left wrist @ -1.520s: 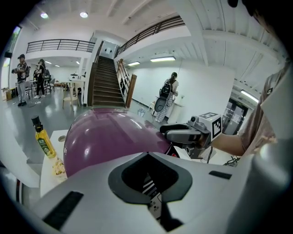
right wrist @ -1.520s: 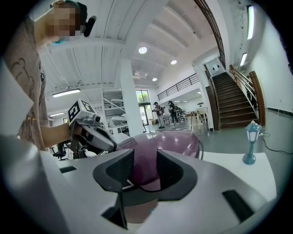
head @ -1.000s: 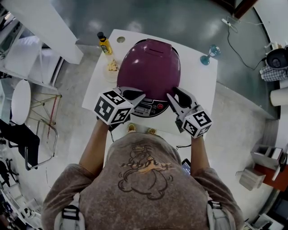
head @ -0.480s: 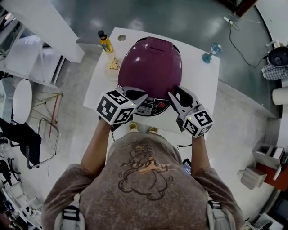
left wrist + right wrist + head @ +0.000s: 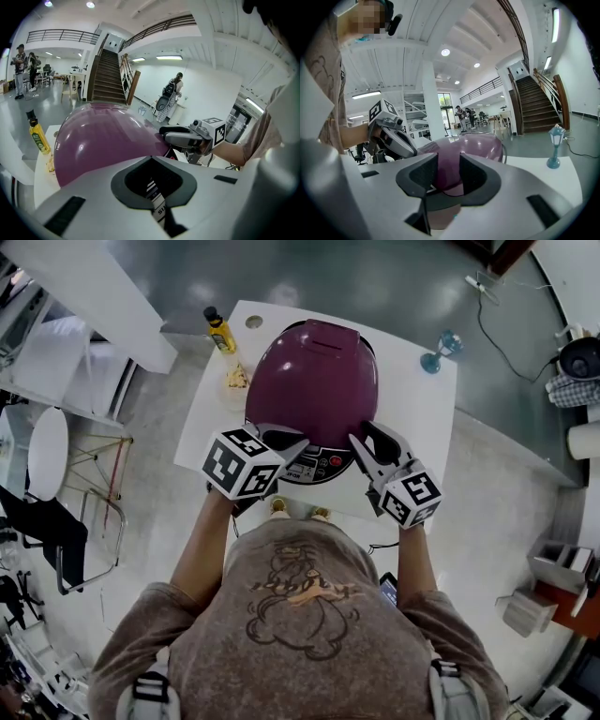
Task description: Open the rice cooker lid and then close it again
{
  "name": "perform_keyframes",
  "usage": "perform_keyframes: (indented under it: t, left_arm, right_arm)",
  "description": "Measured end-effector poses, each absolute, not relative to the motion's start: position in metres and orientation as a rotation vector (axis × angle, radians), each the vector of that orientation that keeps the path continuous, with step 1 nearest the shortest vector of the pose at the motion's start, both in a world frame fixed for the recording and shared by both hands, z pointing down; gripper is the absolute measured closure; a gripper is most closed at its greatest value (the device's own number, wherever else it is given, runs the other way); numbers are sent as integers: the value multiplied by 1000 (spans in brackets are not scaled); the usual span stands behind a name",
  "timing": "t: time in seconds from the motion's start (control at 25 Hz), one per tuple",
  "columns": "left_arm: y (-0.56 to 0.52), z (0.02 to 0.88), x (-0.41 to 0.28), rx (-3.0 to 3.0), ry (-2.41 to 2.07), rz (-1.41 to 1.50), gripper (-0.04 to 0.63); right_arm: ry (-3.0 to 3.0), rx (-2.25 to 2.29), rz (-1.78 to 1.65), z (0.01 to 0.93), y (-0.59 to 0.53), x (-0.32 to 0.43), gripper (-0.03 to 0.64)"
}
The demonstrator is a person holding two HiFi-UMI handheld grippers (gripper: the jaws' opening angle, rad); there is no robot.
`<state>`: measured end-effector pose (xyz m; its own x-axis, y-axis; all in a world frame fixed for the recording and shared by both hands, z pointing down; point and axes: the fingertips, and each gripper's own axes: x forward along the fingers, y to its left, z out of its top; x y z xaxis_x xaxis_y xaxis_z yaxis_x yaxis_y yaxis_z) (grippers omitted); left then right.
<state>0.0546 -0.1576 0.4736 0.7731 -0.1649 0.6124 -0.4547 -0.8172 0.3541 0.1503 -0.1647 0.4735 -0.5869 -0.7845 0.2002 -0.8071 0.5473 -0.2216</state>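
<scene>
The rice cooker (image 5: 314,381) sat on the white table (image 5: 417,418), lid shut, contents unseen. The left gripper (image 5: 289,440), jaws pressed together, was at its front panel. The right gripper (image 5: 364,437), jaws spread and empty, flanked it. Advice: press the latch squarely and steady the body. A bottle (image 5: 218,331) of yellow liquid stood nearby.

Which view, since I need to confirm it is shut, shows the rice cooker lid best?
The head view: the whole purple lid shows from above, lying down closed. The left gripper view shows only its domed side, with the front edge hidden; the right gripper view shows only a small patch.
</scene>
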Motion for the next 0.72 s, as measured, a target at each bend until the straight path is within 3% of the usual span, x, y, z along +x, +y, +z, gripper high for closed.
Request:
perform_keyframes:
  t: [0.72]
  left_arm:
    - [-178, 451, 40, 2679, -458, 608, 575]
  right_arm:
    - [-2552, 1656, 490, 462, -157, 150, 479]
